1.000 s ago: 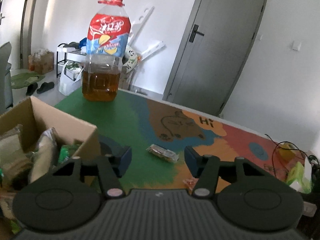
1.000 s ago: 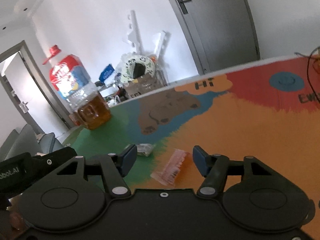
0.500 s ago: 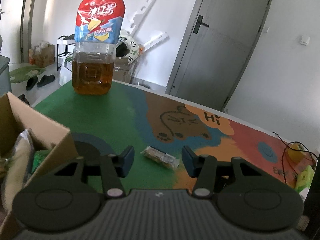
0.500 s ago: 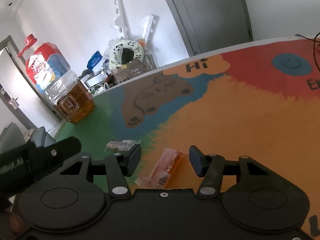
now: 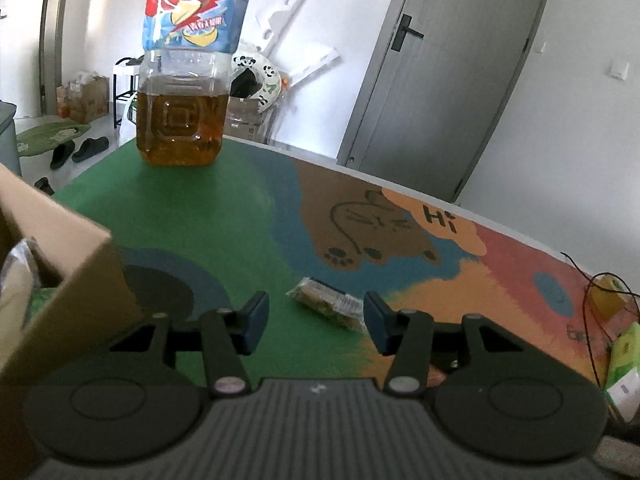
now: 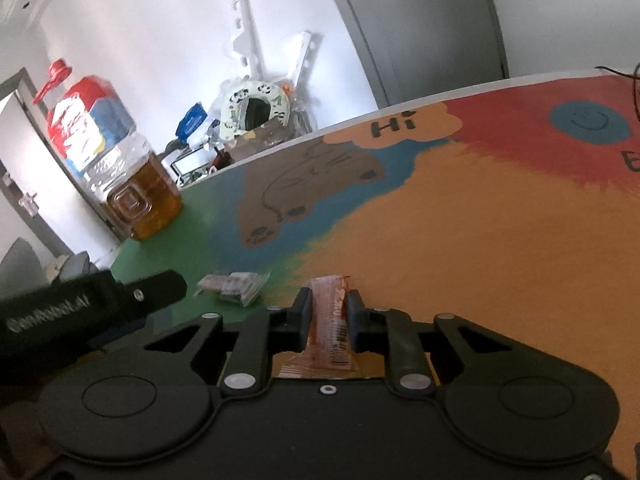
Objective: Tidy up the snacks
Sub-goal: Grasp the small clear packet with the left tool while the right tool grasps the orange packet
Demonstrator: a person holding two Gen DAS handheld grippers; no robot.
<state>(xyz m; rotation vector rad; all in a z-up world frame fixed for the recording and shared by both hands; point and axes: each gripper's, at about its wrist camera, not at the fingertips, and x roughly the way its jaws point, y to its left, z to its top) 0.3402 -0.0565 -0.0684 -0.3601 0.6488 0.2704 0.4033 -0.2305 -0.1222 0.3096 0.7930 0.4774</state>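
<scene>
A clear-wrapped greenish snack bar (image 5: 326,305) lies on the colourful table mat (image 5: 200,220). My left gripper (image 5: 314,312) is open and low over the mat, and the bar lies between its blue pads, closer to the right pad; neither presses it. An orange-red snack packet (image 6: 332,320) is clamped flat between the pads of my right gripper (image 6: 329,302), which is shut on it. In the right wrist view the same clear bar (image 6: 232,286) lies to the left, beside a finger (image 6: 160,286) of the left gripper.
An open cardboard box (image 5: 60,264) with snack bags inside stands at the left edge. A big bottle of amber oil (image 5: 180,120) stands at the mat's far corner. A green packet (image 5: 624,360) and cables (image 5: 588,280) lie at the right end.
My right gripper has closed on the orange-red packet that lay between its open fingers. My left gripper has moved forward and down until the clear bar sits between its pads.
</scene>
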